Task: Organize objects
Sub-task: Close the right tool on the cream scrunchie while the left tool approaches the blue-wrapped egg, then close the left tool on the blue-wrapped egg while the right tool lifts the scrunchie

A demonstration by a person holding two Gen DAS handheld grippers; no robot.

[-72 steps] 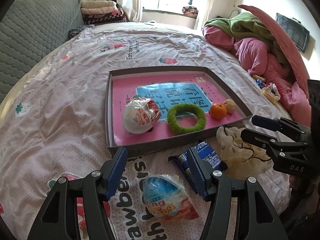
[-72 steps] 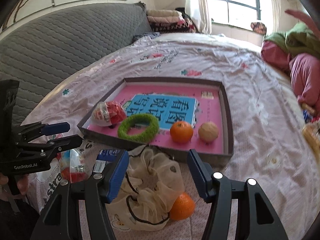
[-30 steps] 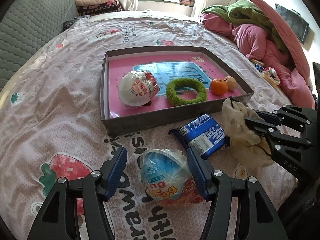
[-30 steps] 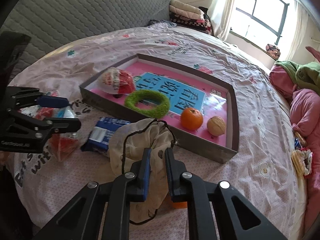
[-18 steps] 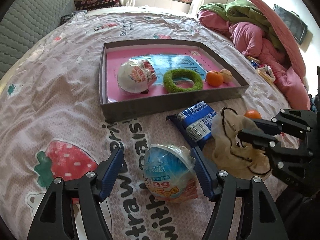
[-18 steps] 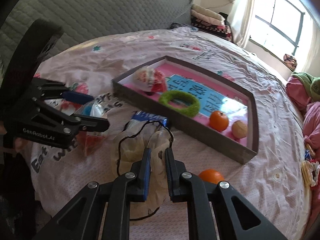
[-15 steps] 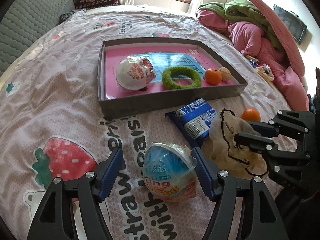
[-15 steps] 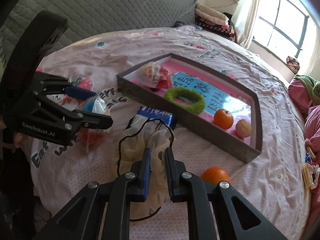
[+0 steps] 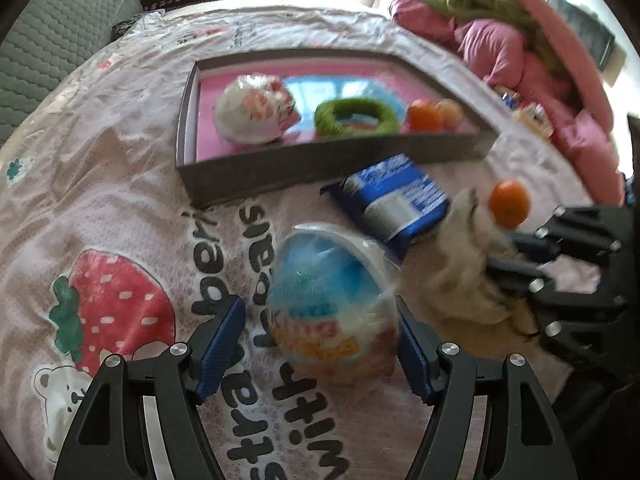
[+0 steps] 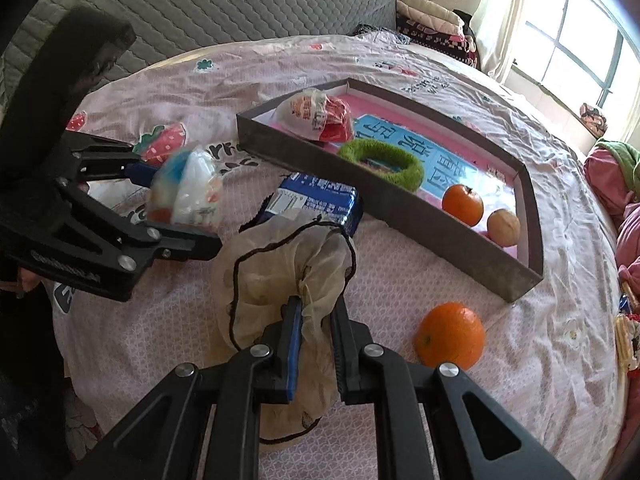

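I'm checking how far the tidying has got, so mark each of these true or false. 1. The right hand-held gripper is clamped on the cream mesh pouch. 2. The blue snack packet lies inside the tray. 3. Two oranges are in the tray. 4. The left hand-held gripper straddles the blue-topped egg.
1. True: the right hand-held gripper is shut on the cream mesh drawstring pouch.
2. False: the blue foil snack packet lies on the bedsheet, outside the grey-walled pink tray.
3. False: one orange sits in the tray beside a walnut; another orange lies outside.
4. True: the left hand-held gripper stands open around the blue-topped wrapped plastic egg.
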